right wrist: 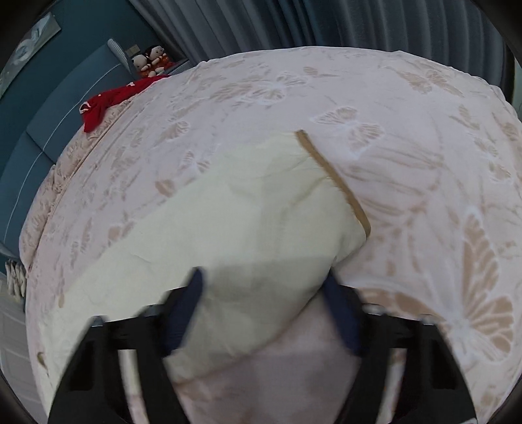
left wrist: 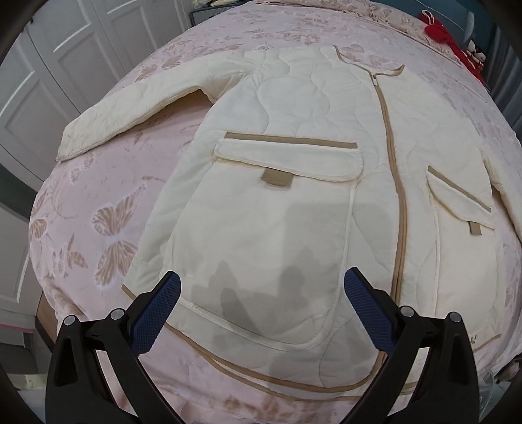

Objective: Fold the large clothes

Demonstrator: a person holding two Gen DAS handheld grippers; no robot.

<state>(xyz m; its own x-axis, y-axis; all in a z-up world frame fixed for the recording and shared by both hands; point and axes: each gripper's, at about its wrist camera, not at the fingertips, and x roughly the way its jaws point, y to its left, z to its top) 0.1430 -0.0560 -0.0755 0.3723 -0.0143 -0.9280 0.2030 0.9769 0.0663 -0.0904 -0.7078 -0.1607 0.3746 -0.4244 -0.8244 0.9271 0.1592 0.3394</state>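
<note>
A cream quilted jacket (left wrist: 287,182) with tan trim lies flat, front up and zipped, on the pink bed. Its left sleeve (left wrist: 130,111) stretches out to the left. My left gripper (left wrist: 262,287) is open and empty, hovering over the jacket's lower hem and big flap pocket (left wrist: 287,159). In the right wrist view, the jacket's other sleeve (right wrist: 228,221) lies on the bed with its tan cuff edge (right wrist: 332,176) at the far end. My right gripper (right wrist: 264,283) is open, its blurred fingers straddling the sleeve just above it.
The pink butterfly-patterned bedspread (left wrist: 107,234) covers the whole bed. White wardrobe doors (left wrist: 49,65) stand at left. A red garment (right wrist: 104,101) and dolls (right wrist: 150,60) sit at the bed's far edge by a blue headboard. Grey curtains (right wrist: 293,22) hang behind.
</note>
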